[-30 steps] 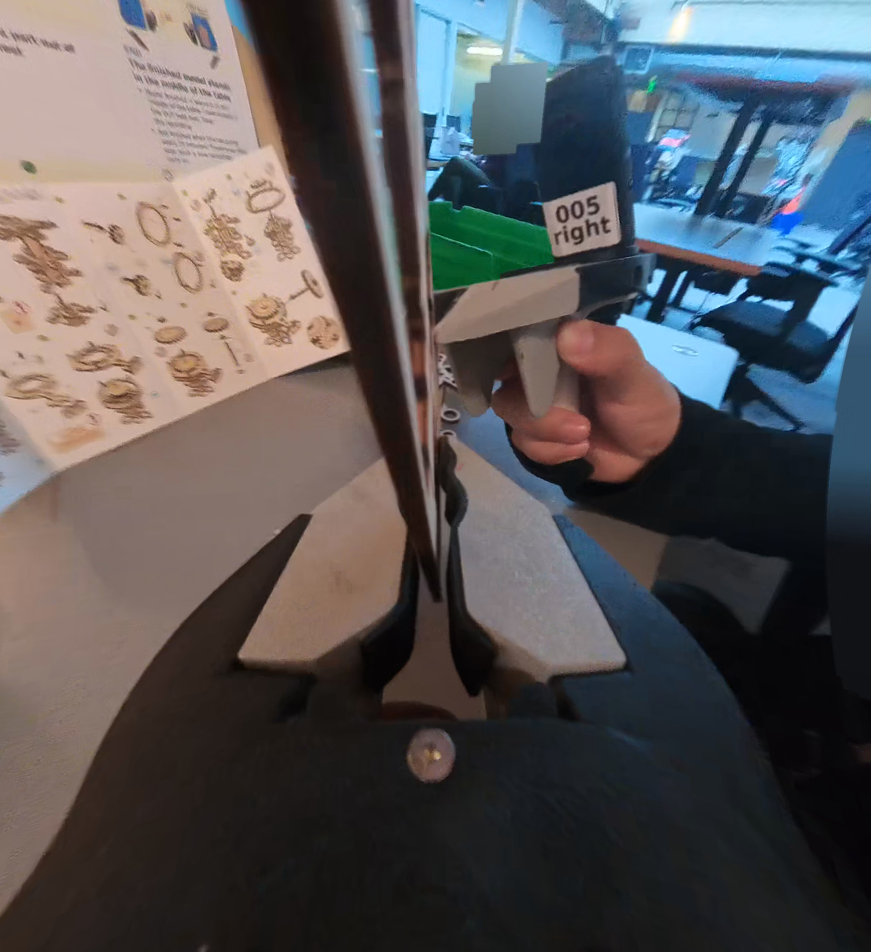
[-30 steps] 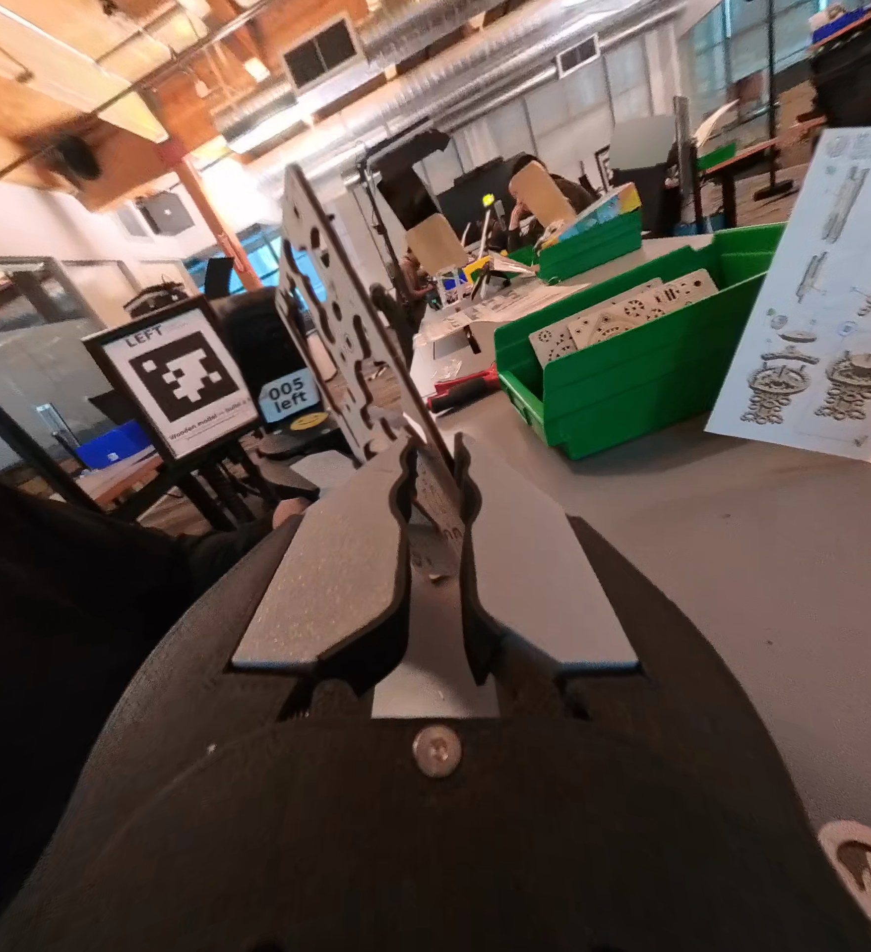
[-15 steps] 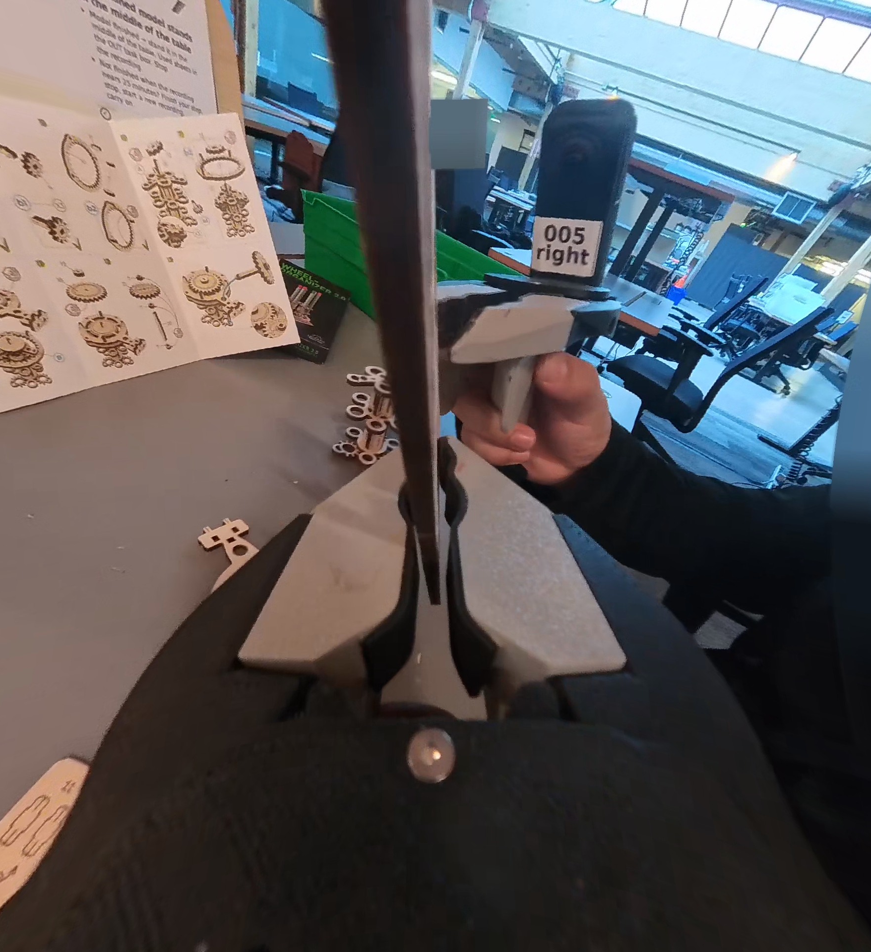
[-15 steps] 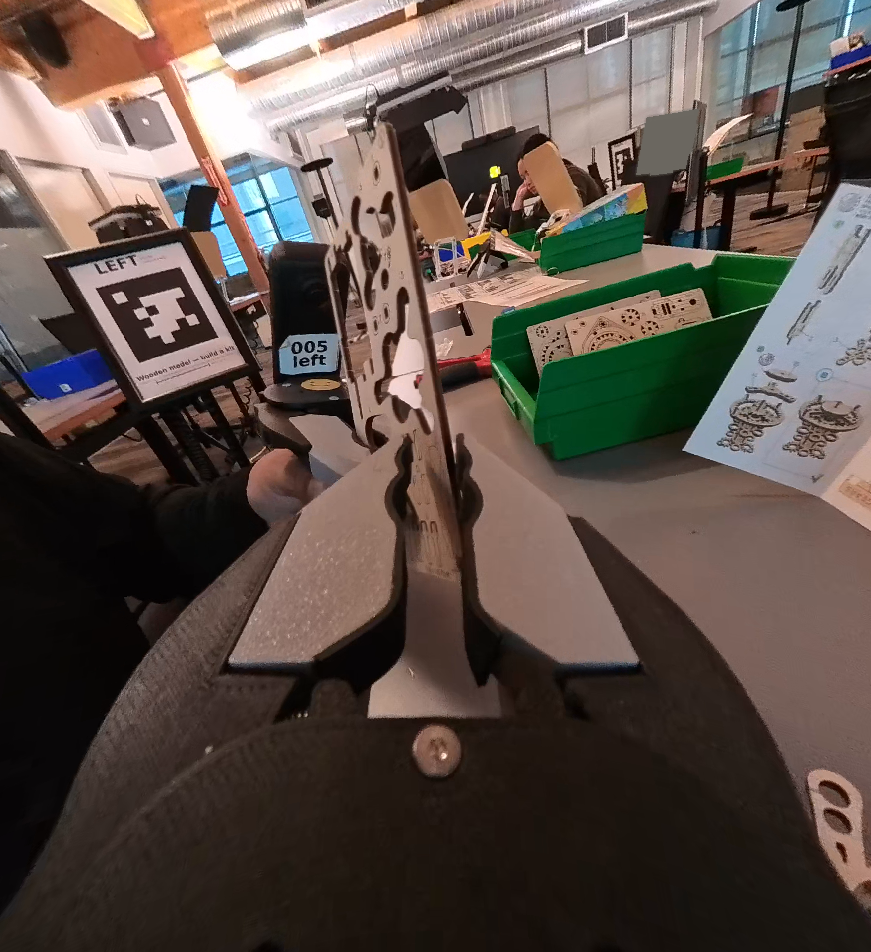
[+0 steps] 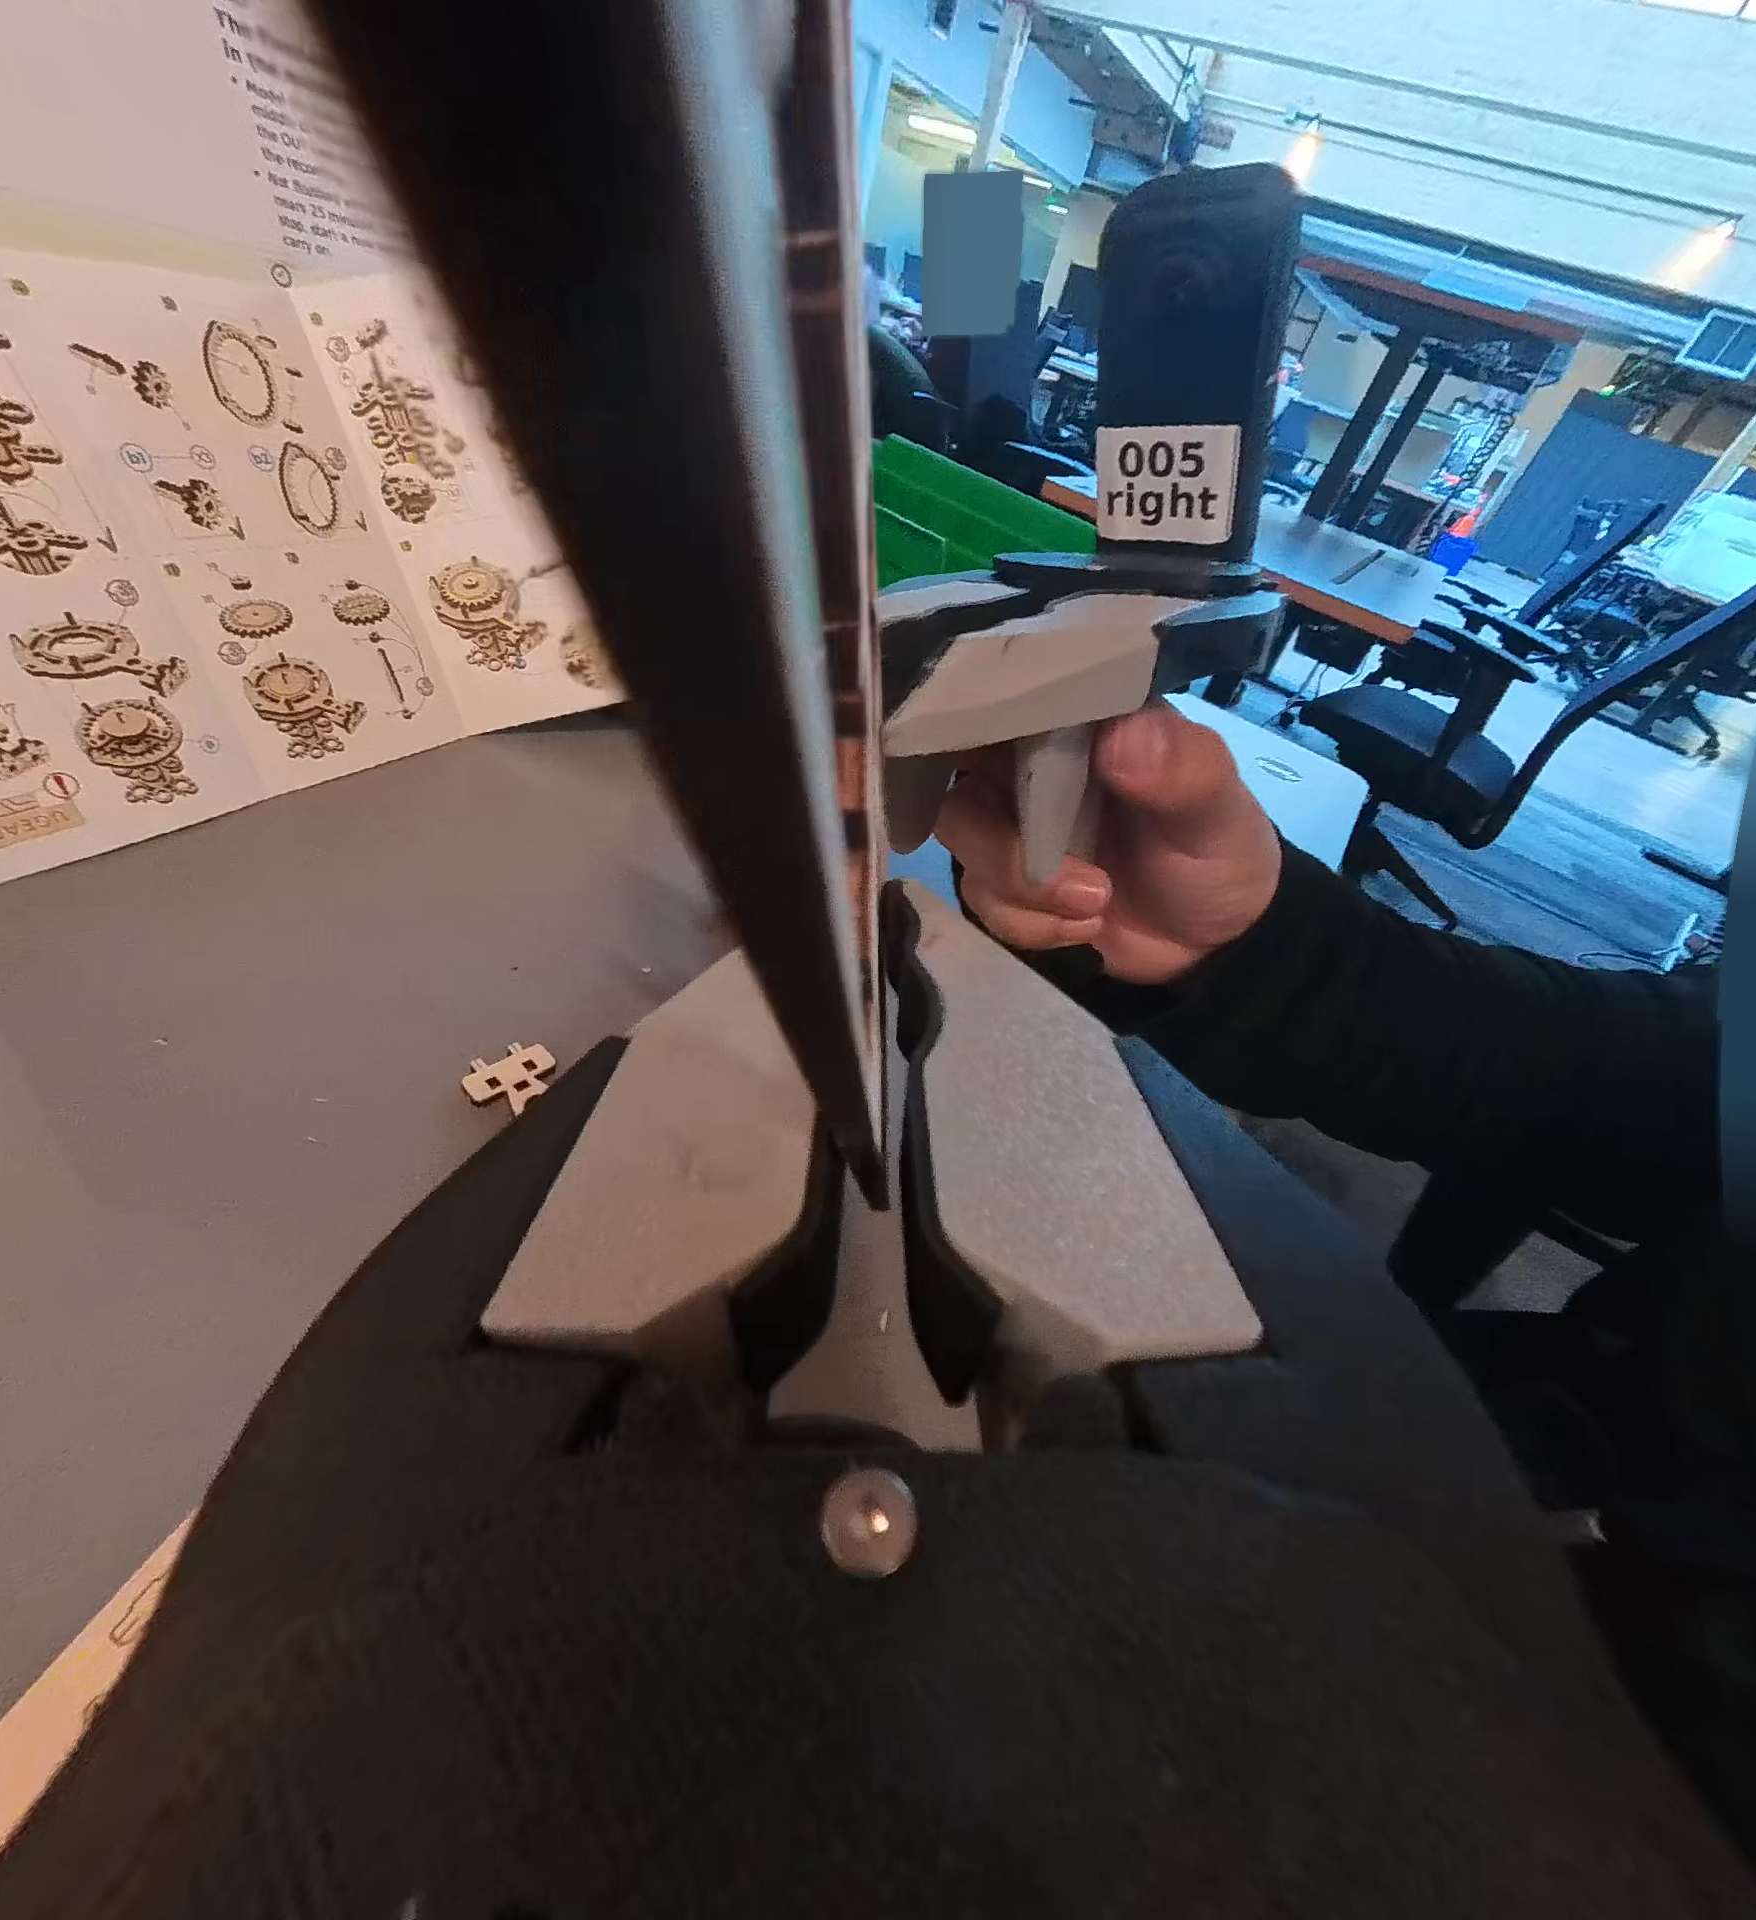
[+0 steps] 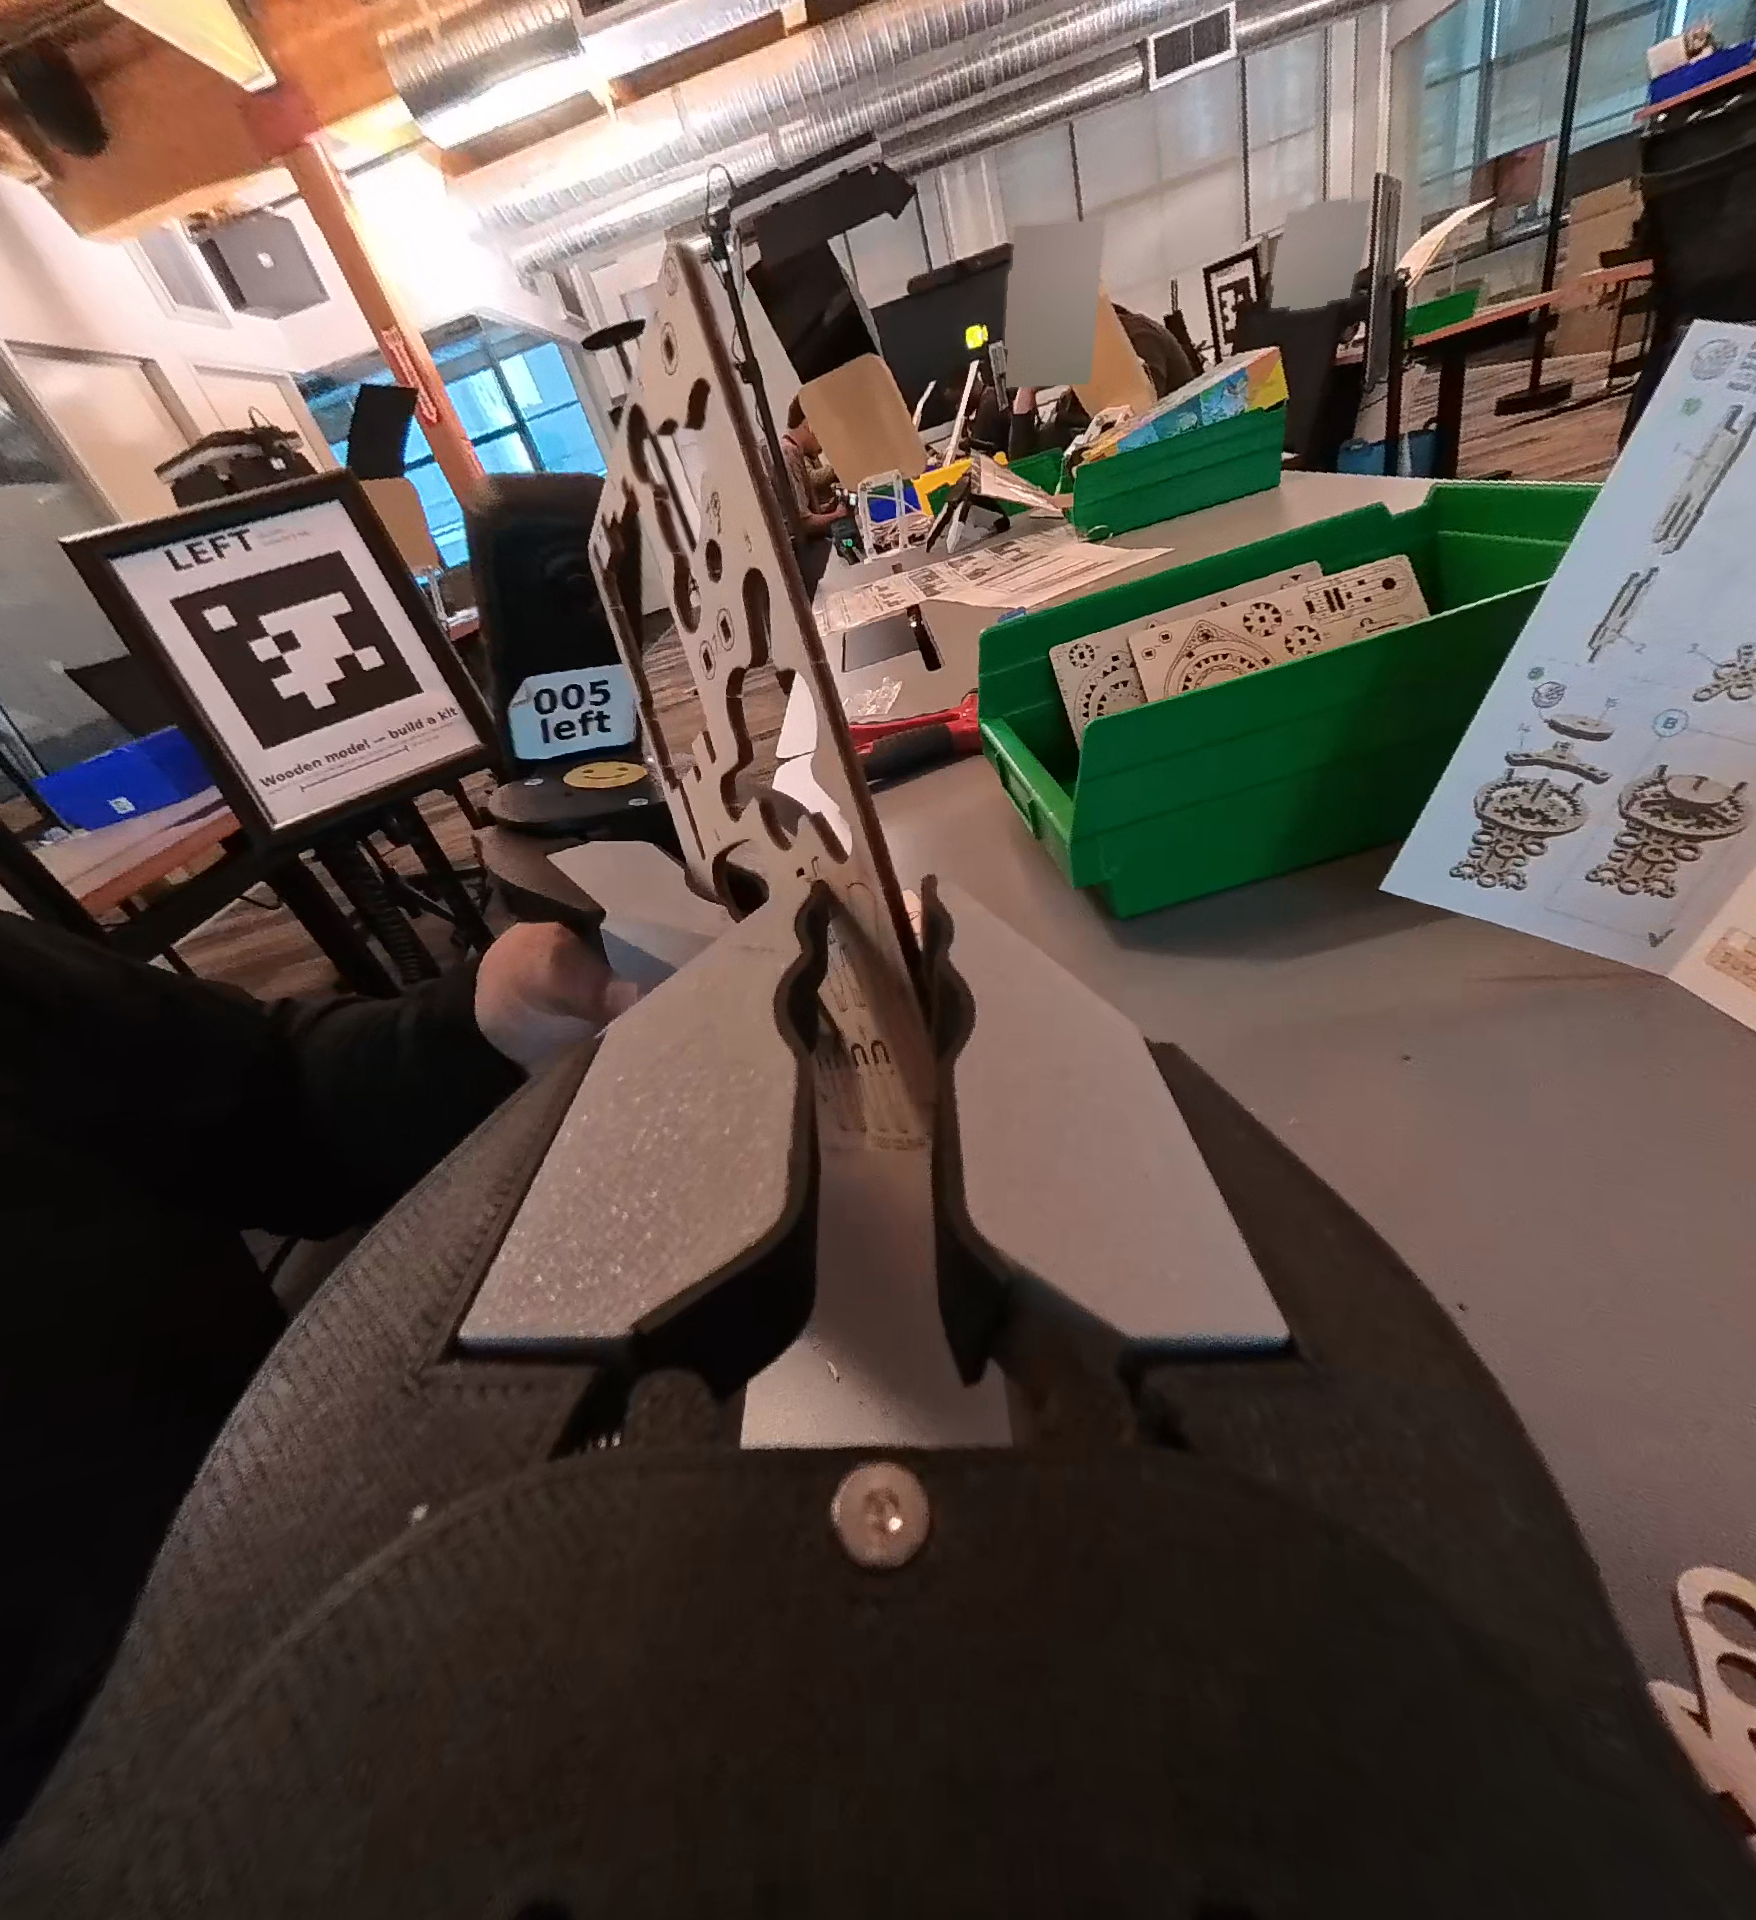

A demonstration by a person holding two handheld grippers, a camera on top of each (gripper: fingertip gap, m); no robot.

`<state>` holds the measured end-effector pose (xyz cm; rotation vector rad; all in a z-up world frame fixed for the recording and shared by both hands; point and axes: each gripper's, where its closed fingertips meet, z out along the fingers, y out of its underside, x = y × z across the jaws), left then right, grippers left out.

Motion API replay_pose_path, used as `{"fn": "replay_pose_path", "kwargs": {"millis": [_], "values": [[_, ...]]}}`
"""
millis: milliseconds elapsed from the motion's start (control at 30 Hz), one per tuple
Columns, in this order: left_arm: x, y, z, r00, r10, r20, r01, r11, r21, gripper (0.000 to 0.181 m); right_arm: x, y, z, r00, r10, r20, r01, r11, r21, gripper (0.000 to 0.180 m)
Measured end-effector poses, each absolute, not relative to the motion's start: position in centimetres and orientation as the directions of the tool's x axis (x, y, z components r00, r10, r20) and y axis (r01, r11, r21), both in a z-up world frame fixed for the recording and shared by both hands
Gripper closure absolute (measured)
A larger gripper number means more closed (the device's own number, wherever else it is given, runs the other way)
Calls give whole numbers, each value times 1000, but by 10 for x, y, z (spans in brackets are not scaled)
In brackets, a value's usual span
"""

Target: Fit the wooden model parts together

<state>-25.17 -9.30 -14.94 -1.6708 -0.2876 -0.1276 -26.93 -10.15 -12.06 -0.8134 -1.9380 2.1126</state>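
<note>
Over on the left: framed marker sign (image 6: 276,646) on a stand, office floor behind. Middle: wooden sheet (image 6: 739,665) full of cutouts held upright above the grey desk (image 6: 1373,1091), left tongs (image 5: 879,1081) and right tongs (image 6: 869,997) both clamped on its edges. Further right: green bin (image 6: 1238,769) with more sheets, then a propped instruction leaflet (image 6: 1663,675), open-plan room with ducts overhead.

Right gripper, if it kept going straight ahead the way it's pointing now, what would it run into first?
The right gripper is shut on the wooden sheet, so the sheet leads. Beyond it, the left gripper, clamped on the same sheet, looks like the first thing in line, though depth is hard to judge.
</note>
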Motion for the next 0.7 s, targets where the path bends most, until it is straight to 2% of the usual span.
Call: {"fn": "replay_pose_path", "kwargs": {"millis": [433,700], "values": [[-254,-91,-154,972,189,142,171,-144,-975,179,-272,-101,-121,-824,450,-345,284,-200,-938,163],[-247,-91,-153,973,170,153,179,-150,-972,178,-268,-100,-120,-843,462,-276,235,-144,-961,165]]}}
